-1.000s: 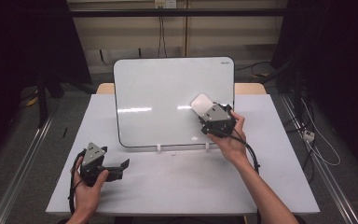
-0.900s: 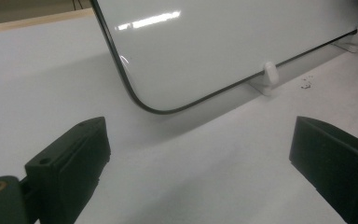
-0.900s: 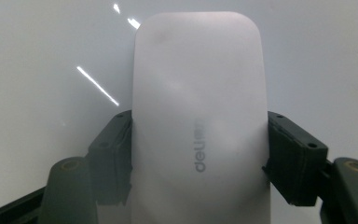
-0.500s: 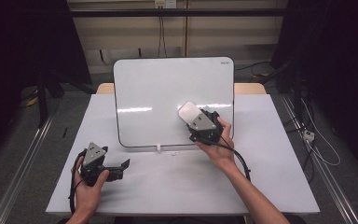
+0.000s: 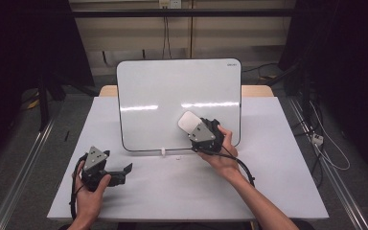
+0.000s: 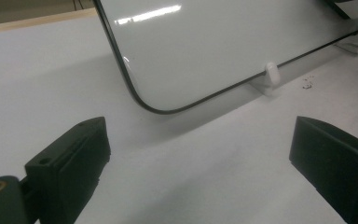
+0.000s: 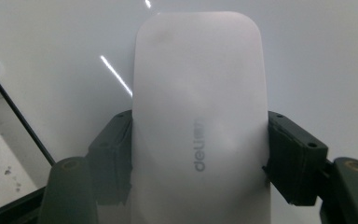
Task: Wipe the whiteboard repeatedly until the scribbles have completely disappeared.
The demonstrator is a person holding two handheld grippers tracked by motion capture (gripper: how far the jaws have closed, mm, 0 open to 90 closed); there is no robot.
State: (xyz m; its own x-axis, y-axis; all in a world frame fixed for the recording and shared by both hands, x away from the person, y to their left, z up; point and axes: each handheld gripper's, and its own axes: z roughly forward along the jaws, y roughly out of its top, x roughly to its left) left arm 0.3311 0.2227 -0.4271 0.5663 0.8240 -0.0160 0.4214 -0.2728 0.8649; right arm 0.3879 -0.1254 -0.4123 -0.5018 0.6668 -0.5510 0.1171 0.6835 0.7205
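We see the right hand-held gripper (image 5: 197, 129) clamped on a white, rounded plastic board eraser (image 7: 198, 126), held against the lower right of the glossy white, black-rimmed whiteboard (image 5: 172, 91) propped on the white tabletop (image 5: 278, 158). The left hand-held gripper (image 6: 200, 158) rests near the tabletop's front left with its jaws wide apart and nothing between them. The board looks clean, so we judge the wiping nearly complete. The eraser's wiping face is hidden.

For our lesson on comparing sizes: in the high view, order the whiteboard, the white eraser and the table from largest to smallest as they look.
1. table
2. whiteboard
3. white eraser
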